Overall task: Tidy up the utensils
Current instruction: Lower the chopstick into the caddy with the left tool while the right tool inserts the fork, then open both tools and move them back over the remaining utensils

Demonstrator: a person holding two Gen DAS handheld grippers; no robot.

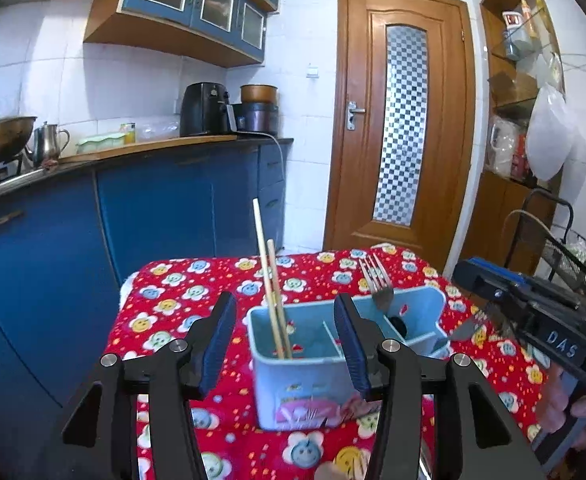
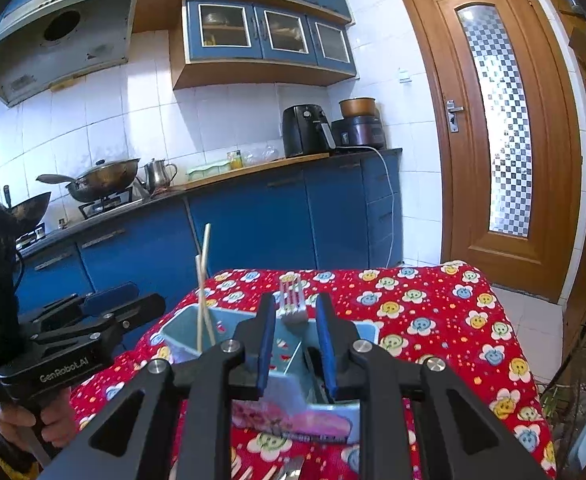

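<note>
At centre frame, chopsticks (image 1: pixel 272 292) and fork (image 2: pixel 292 305) upright in blue holder (image 1: pixel 305 396), left gripper (image 1: pixel 285 346) and right gripper (image 2: pixel 295 346) both released, empty.

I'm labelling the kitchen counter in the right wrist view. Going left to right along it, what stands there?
Dark wok on the stove → steel kettle → pale green tray → yellow jar → black air fryer → dark cooker with a brown pot on top.
</note>
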